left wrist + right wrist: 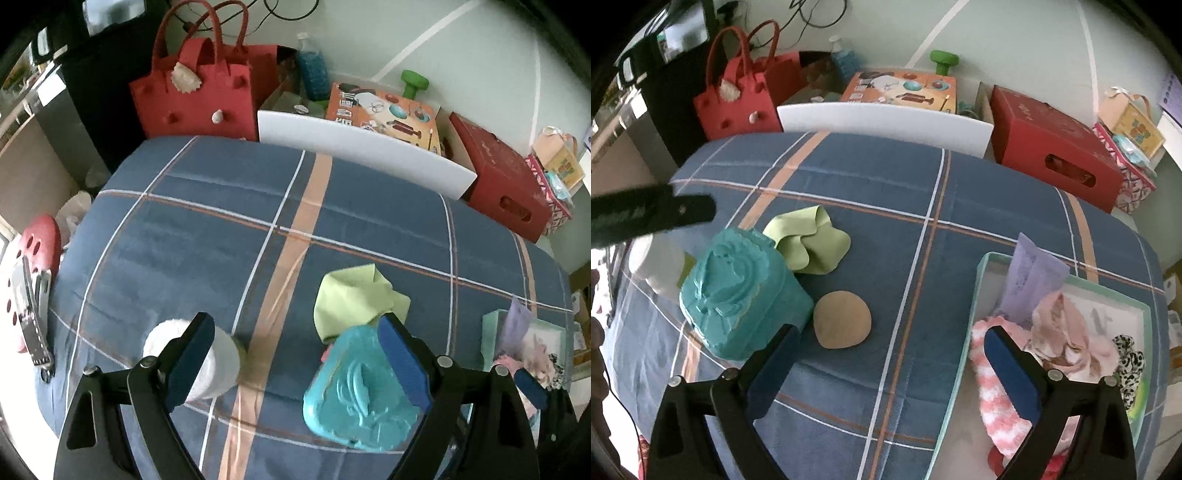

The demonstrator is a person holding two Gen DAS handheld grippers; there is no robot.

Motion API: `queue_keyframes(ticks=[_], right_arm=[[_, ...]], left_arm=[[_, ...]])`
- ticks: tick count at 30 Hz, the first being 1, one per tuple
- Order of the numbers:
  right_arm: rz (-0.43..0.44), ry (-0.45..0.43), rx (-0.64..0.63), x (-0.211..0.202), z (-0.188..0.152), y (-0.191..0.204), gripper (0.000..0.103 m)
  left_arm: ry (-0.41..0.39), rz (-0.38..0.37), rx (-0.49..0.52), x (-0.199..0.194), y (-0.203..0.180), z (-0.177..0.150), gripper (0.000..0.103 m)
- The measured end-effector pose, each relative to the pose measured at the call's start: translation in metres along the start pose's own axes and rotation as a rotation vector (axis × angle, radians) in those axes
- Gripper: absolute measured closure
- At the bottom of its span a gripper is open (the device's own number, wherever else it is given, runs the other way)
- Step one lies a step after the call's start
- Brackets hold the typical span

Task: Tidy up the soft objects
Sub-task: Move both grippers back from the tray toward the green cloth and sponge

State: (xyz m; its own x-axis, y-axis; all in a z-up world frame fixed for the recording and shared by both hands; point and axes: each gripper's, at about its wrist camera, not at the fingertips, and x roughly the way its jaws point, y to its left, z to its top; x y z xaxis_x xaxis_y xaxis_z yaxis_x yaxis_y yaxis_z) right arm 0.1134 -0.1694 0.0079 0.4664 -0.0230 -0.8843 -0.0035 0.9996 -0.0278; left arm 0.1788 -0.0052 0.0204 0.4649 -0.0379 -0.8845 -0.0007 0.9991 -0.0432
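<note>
My left gripper (295,319) hangs open over a blue plaid blanket (207,229), with only blanket between its fingers. A white roll (221,362) lies behind its left finger. A teal moulded soft case (354,398) sits under its right finger, touching a crumpled green cloth (351,295). My right gripper (891,332) is also open. A tan round pad (842,319) lies just beyond its left fingertip, next to the teal case (738,291) and the green cloth (809,243). Its right finger overlaps a pink-white fuzzy sock (990,373) in a pale green tray (979,280).
The tray also holds a pink cat-print cloth (1060,325), a leopard scrunchie (1130,358) and a lilac packet (1030,277). Beyond the blanket stand a red felt bag (199,99), a white board (362,155), an orange box (384,110) and a red carton (1052,147).
</note>
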Motion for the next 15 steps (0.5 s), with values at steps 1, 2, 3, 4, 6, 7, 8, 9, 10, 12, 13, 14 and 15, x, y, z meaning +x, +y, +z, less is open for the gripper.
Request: queue_keyframes(ticks=[1, 2, 3, 4, 6, 7, 8, 9, 10, 12, 13, 14, 15], right_arm=[[0.001, 0.004, -0.005, 0.002, 0.0, 0.002, 0.003], [0.004, 0.008, -0.011, 0.004, 0.001, 0.003, 0.004], [0.007, 0.012, -0.016, 0.006, 0.002, 0.005, 0.006], [0.011, 0.017, -0.024, 0.009, 0.002, 0.007, 0.007], [0.016, 0.027, -0.039, 0.014, 0.002, 0.012, 0.01], [0.021, 0.036, -0.051, 0.018, 0.002, 0.014, 0.012], [0.025, 0.045, -0.059, 0.021, 0.001, 0.016, 0.012], [0.031, 0.054, -0.063, 0.024, 0.0, 0.017, 0.012], [0.036, 0.065, -0.067, 0.028, -0.001, 0.018, 0.012], [0.031, 0.091, -0.075, 0.036, -0.004, 0.02, 0.013], [0.028, 0.101, -0.079, 0.04, -0.005, 0.021, 0.013], [0.028, 0.107, -0.082, 0.042, -0.006, 0.022, 0.013], [0.03, 0.113, -0.084, 0.045, -0.007, 0.022, 0.013]], left_arm=[[0.003, 0.002, 0.006, 0.001, -0.002, 0.002, 0.013], [0.004, 0.001, 0.013, 0.002, -0.003, 0.004, 0.013], [0.001, 0.003, 0.018, 0.003, -0.004, 0.006, 0.013], [-0.003, 0.007, 0.024, 0.002, -0.005, 0.007, 0.013], [-0.017, 0.013, 0.046, 0.001, -0.008, 0.011, 0.013], [-0.019, 0.011, 0.054, 0.001, -0.009, 0.012, 0.013], [-0.017, 0.004, 0.064, 0.002, -0.011, 0.013, 0.013], [-0.013, -0.002, 0.069, 0.004, -0.011, 0.013, 0.013], [-0.01, -0.007, 0.073, 0.005, -0.012, 0.014, 0.013], [0.002, -0.01, 0.08, 0.008, -0.013, 0.014, 0.013], [0.006, -0.009, 0.083, 0.009, -0.014, 0.014, 0.013], [0.006, -0.01, 0.085, 0.009, -0.014, 0.014, 0.013], [0.007, -0.013, 0.085, 0.009, -0.014, 0.014, 0.013]])
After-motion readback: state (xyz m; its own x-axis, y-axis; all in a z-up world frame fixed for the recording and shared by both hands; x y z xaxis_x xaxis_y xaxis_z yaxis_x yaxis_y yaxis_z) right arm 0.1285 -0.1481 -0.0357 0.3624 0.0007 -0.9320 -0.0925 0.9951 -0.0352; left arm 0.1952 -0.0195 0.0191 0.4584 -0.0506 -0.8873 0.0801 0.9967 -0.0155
